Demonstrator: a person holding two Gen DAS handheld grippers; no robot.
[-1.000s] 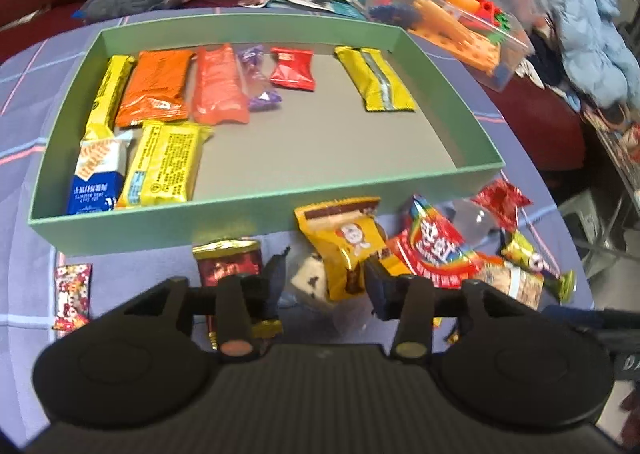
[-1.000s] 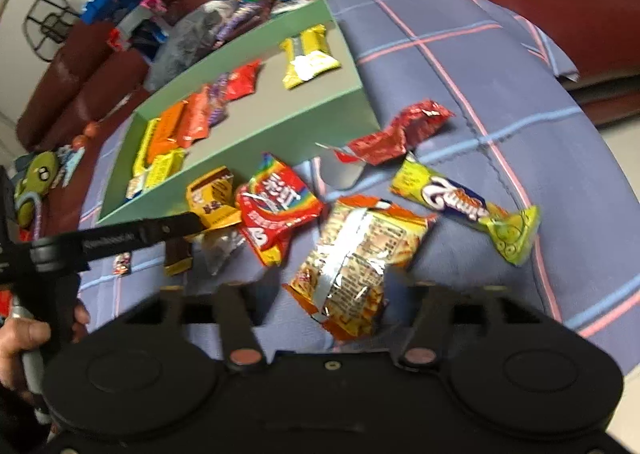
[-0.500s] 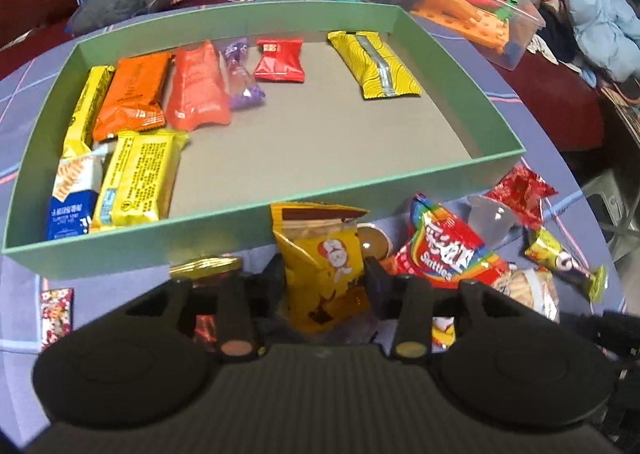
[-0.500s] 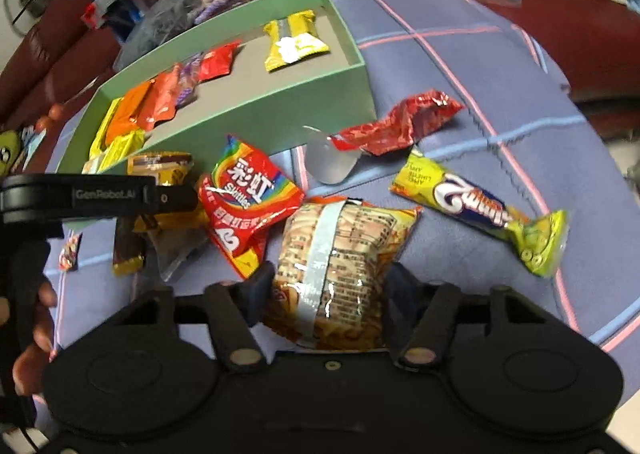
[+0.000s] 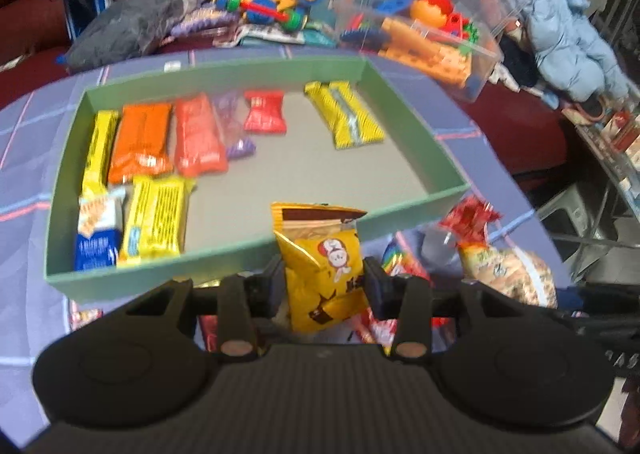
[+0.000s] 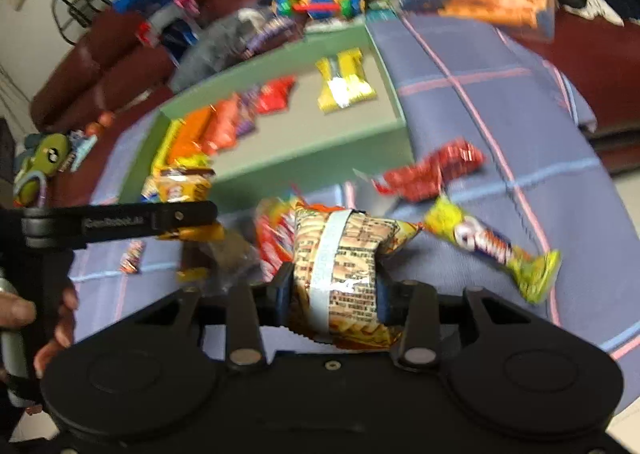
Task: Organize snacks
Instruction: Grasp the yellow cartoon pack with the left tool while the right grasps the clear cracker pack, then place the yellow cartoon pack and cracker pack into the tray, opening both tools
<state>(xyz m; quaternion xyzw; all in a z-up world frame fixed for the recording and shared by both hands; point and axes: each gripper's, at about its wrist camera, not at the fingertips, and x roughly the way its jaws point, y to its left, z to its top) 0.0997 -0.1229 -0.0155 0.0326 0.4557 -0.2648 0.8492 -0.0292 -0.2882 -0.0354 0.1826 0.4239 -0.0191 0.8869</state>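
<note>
A green tray (image 5: pixel 256 254) holds several snack bars along its left and far side. My left gripper (image 5: pixel 322 280) is shut on a yellow packet with a cartoon face (image 5: pixel 320 254), held up just in front of the tray's near wall. The jaws of my right gripper (image 6: pixel 334 294) are closing on a cream-and-orange cracker packet (image 6: pixel 340 266), and the pads squeeze its middle. In the right wrist view the yellow packet (image 6: pixel 180 185) hangs from the left gripper's black finger (image 6: pixel 120 219). A rainbow candy bag (image 6: pixel 276 230) lies behind the cracker packet.
A red wrapper (image 6: pixel 432 169) and a yellow-green bar (image 6: pixel 488 246) lie on the blue checked cloth to the right of the tray. A small candy (image 6: pixel 132 258) lies at the left. Toy bricks in a clear box (image 5: pixel 420 25) and a dark red sofa stand behind the tray.
The left gripper took the yellow packet and lifted it toward the tray's near wall. The right gripper's jaws narrowed around the cracker packet and raised it off the cloth.
</note>
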